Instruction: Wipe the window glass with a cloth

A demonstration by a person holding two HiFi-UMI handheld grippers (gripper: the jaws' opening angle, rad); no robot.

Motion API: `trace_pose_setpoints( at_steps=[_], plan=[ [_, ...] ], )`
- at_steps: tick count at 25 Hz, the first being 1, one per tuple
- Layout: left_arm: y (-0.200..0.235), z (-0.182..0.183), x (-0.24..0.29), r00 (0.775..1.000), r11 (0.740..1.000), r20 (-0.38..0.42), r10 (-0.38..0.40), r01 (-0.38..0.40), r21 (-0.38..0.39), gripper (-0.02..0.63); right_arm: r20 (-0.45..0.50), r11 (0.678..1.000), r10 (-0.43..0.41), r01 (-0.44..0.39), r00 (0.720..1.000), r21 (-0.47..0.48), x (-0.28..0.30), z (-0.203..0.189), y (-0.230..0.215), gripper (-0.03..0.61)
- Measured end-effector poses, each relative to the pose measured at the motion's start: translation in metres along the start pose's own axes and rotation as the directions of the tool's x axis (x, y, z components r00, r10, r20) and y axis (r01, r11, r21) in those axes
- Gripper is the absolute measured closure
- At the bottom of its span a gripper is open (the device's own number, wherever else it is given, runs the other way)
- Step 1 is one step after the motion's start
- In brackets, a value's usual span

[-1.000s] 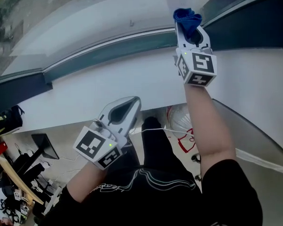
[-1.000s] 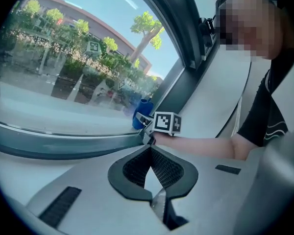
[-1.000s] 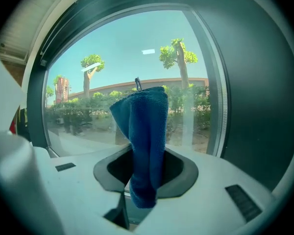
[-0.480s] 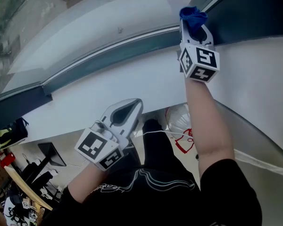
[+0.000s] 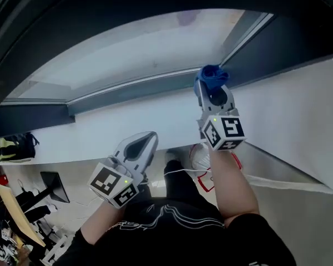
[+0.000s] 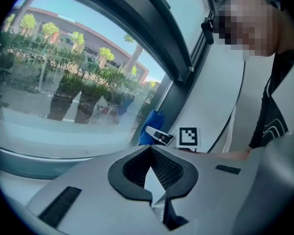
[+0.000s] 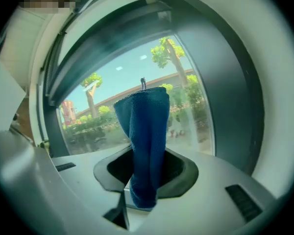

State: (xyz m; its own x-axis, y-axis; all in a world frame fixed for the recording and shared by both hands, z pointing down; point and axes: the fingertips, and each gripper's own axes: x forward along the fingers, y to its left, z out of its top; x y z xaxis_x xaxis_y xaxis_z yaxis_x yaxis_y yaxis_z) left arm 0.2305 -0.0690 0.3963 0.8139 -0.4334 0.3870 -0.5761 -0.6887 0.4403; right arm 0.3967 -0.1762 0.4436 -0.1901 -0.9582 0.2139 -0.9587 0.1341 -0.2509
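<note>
The window glass [image 5: 144, 43] curves across the top of the head view above a dark frame [image 5: 122, 90] and white sill [image 5: 127, 121]. My right gripper [image 5: 211, 87] is shut on a blue cloth [image 5: 212, 76], whose folded end stands up past the jaws toward the glass [image 7: 117, 116] near the dark upright post [image 5: 250, 37]. In the right gripper view the blue cloth [image 7: 144, 141] rises from between the closed jaws. My left gripper [image 5: 141, 143] hangs lower, below the sill, shut with nothing in it. The left gripper view looks at the glass [image 6: 63, 97] and shows the right gripper's marker cube [image 6: 188, 137].
A dark window post [image 7: 230, 87] borders the pane on the right. Below the sill lie a white bag with red cord [image 5: 202, 157] and a white cable [image 5: 288, 180] on the floor. Clutter and a black stand [image 5: 53, 184] sit at lower left.
The head view has tilted, so the window sits lower in frame. My right gripper with the cloth stays at the frame by the post; the left gripper remains low.
</note>
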Motion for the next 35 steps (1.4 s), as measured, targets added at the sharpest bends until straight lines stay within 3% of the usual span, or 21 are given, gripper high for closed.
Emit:
trace_pose_setpoints(
  at_steps=[2,4,7,9,16,21,23,27,31,35],
  plan=[
    [-0.002,0.014,-0.022,1.0,1.0,0.022,0.022,-0.022,0.013,0.609,0.005,0.992,0.123,-0.123,0.992,-0.02,-0.024,0.026,0.04,0.485],
    [-0.003,0.028,-0.045,0.998,0.999,0.031,0.045,-0.046,0.023,0.609,-0.013,0.964,0.266,-0.266,0.964,-0.021,-0.052,0.047,0.081,0.485],
    [-0.006,0.04,-0.083,0.996,0.996,0.041,0.081,-0.082,0.028,0.609,-0.097,0.881,0.47,-0.472,0.877,0.003,-0.097,0.059,0.14,0.485],
    [-0.014,0.043,-0.106,0.994,0.995,0.05,0.097,-0.098,0.028,0.609,-0.137,0.826,0.562,-0.562,0.815,0.043,-0.127,0.065,0.168,0.485],
    [-0.062,0.051,-0.193,0.993,0.994,0.105,0.057,-0.066,0.083,0.609,-0.156,0.702,0.705,-0.712,0.692,0.012,-0.198,0.099,0.273,0.485],
    [-0.121,0.063,-0.282,0.981,0.985,0.192,0.024,-0.056,0.164,0.609,-0.137,0.635,0.767,-0.773,0.627,0.014,-0.286,0.127,0.351,0.486],
    [-0.147,0.065,-0.325,0.969,0.977,0.245,0.01,-0.061,0.202,0.609,-0.161,0.62,0.773,-0.785,0.614,-0.02,-0.329,0.129,0.38,0.485],
    [-0.211,0.046,-0.414,0.952,0.968,0.304,-0.04,-0.039,0.249,0.609,-0.188,0.638,0.751,-0.769,0.632,-0.037,-0.415,0.123,0.433,0.486],
    [-0.28,0.011,-0.489,0.956,0.949,0.277,-0.097,0.005,0.315,0.609,-0.135,0.634,0.764,-0.773,0.631,-0.02,-0.502,0.124,0.481,0.485],
    [-0.338,0.003,-0.546,0.947,0.932,0.274,-0.168,0.062,0.356,0.609,-0.102,0.638,0.764,-0.77,0.636,-0.021,-0.564,0.141,0.512,0.485]
  ],
)
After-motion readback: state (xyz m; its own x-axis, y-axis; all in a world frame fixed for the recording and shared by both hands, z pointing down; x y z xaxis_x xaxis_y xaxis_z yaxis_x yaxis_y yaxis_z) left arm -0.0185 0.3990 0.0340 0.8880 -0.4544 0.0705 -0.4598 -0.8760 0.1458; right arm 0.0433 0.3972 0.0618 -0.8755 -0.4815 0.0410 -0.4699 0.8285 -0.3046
